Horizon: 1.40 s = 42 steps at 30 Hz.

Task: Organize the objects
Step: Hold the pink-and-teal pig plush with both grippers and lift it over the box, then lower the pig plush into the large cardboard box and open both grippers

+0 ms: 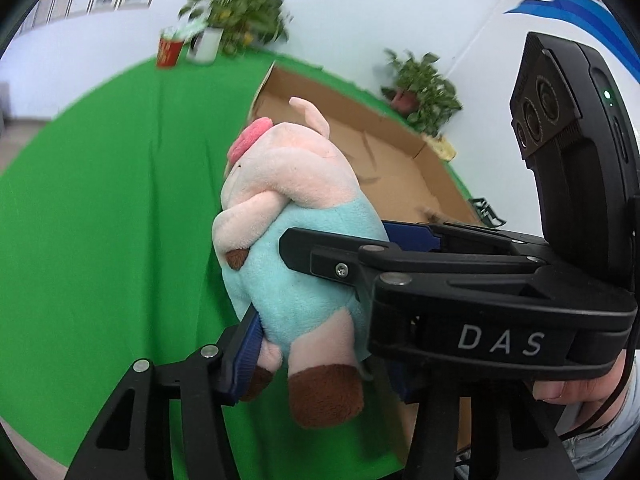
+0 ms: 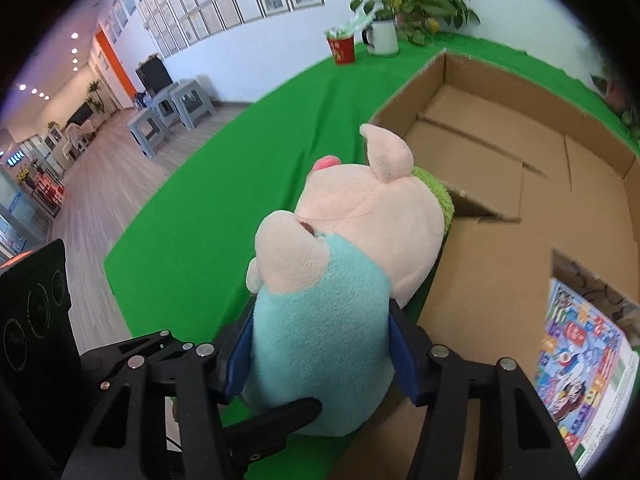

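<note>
A plush pig (image 1: 288, 216) with a pink head, light blue body and brown feet hangs above the green tablecloth, held by both grippers. My left gripper (image 1: 316, 344) is shut on its lower body, blue pads on either side. My right gripper (image 1: 340, 248) reaches in from the right and is shut on its blue belly. In the right wrist view the pig (image 2: 344, 280) sits between my right gripper's (image 2: 320, 352) blue pads, and a left finger (image 2: 280, 420) crosses below it. An open cardboard box (image 1: 384, 148) lies just behind and right of the pig, also seen in the right wrist view (image 2: 500, 184).
A colourful printed booklet (image 2: 580, 364) lies in the box's near right corner. A red paper cup (image 1: 170, 50) and a white mug (image 1: 206, 44) stand by a potted plant (image 1: 240, 8) at the table's far edge. Another plant (image 1: 420, 88) stands beyond the box. Grey stools (image 2: 172, 108) stand on the floor.
</note>
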### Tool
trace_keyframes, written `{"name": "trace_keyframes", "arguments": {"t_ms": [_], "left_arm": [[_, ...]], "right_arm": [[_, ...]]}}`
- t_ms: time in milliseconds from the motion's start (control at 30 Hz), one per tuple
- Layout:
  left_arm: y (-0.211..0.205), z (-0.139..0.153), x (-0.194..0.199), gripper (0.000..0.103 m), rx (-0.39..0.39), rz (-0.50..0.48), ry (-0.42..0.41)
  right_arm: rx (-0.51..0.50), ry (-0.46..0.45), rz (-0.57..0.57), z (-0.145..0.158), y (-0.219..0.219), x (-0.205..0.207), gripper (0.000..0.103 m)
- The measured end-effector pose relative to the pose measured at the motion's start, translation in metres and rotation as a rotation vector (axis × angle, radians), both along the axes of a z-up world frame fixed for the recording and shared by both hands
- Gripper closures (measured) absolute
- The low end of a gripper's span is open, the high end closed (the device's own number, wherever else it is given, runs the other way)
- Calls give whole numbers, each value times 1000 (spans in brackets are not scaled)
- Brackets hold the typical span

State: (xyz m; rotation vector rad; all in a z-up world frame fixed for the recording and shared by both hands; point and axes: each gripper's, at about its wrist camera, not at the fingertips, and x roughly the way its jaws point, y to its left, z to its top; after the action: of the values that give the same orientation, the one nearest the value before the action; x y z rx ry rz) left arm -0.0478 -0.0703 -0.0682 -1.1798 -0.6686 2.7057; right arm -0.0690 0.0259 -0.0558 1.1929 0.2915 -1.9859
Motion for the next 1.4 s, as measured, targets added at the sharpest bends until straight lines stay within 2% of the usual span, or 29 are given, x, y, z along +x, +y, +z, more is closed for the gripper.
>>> {"name": "trace_keyframes", "arguments": {"t_ms": [200, 300, 433, 600, 733, 833, 967, 1100, 1200, 1367, 1400], "left_arm": [[15, 57, -6, 52, -83, -22, 155], [13, 80, 0, 52, -109, -44, 203], [21, 112, -19, 52, -140, -69, 257], [24, 149, -71, 52, -130, -97, 278], [24, 165, -108, 52, -101, -106, 270], [19, 161, -136, 52, -70, -108, 243], [12, 137, -161, 52, -34, -111, 189], [3, 98, -185, 52, -1, -92, 106], [-12, 54, -204, 52, 63, -80, 14], [-25, 0, -221, 52, 76, -49, -88], [-26, -3, -222, 53, 68, -43, -90]], "right_arm": [[-105, 125, -8, 60, 18, -2, 45], [-129, 187, -21, 84, 21, -10, 45], [-160, 245, -48, 112, 30, -28, 45], [-163, 269, -65, 129, 29, -58, 45], [-131, 255, -64, 138, 23, -85, 45], [-109, 234, -68, 133, 14, -105, 45], [-66, 204, -71, 116, 1, -131, 45], [-24, 138, -65, 89, -12, -157, 45], [3, 66, -53, 57, -22, -177, 45], [23, -36, -51, 7, -36, -193, 45], [26, -46, -52, 3, -38, -195, 45]]}}
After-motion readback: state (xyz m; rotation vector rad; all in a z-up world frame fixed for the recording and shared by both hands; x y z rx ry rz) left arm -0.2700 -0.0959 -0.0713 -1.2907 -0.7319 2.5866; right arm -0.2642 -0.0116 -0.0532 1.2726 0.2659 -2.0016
